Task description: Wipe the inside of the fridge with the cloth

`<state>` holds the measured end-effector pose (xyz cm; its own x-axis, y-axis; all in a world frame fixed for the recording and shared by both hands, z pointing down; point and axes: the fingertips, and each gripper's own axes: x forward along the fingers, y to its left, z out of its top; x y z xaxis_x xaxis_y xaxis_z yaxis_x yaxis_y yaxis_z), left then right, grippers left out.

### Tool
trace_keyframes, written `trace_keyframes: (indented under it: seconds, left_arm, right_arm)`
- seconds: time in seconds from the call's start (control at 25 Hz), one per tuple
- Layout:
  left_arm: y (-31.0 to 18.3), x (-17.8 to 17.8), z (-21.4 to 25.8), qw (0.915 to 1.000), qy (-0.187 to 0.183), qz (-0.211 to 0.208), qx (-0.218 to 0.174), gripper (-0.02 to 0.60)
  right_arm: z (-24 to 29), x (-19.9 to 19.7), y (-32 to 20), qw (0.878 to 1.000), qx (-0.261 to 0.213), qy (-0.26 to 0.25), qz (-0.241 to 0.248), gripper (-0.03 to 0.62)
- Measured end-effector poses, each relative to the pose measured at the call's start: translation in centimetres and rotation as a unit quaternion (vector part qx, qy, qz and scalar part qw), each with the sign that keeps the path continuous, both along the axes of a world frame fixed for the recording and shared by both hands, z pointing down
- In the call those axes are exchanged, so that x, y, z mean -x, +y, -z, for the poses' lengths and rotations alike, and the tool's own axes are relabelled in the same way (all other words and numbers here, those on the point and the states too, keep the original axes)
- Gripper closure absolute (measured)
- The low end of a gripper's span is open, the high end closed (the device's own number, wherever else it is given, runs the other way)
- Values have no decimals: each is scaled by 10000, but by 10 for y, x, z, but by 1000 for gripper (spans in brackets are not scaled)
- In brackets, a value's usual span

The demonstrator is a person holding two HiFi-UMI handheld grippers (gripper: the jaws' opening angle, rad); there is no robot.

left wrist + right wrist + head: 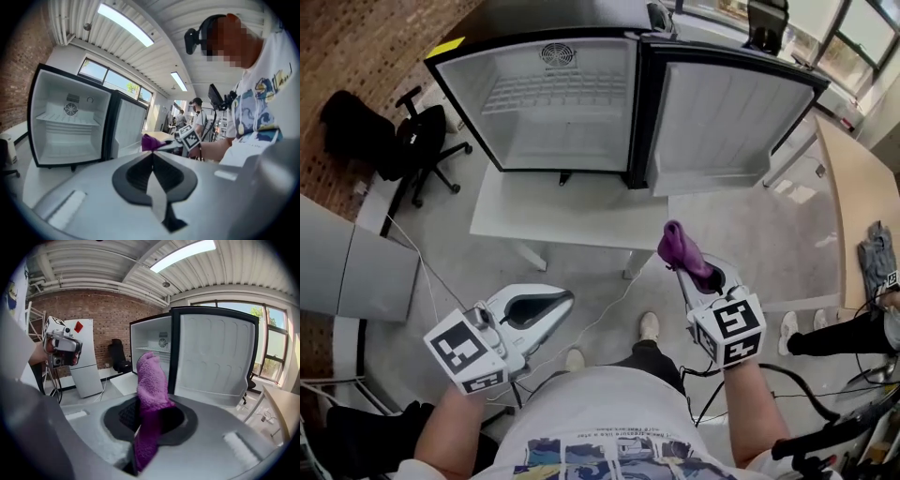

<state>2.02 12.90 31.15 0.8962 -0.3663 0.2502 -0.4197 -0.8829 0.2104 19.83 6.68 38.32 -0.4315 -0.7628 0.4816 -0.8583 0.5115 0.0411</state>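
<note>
Pinches the purple cloth upright between the fingers of the right gripper, facing the open mini fridge but well short of it, with the left gripper farther back, fingers pressed together on nothing.

Brick wall, grey floor, black office chair, possibly wooden table

The fridge stands on a tabletop, its door swung open to the right. A chair sits on the floor to the fridge's left, and a desk lies well to the right. Nearer the person than the tabletop, the left gripper is at left and the right gripper at right, with the cloth between its jaws.
</note>
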Motion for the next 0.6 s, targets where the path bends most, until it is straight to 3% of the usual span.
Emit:
trace_keyframes:
  seconds: [0.32,0.6]
  left_arm:
    - [60,90,-22,9998,106,-48,158,575]
    - [87,88,-20,9998,124,-146,-72,575]
  right_arm:
    - [14,90,87,9999,55,65,-125,536]
    - [34,110,130,9998,-139,105,-45,536]
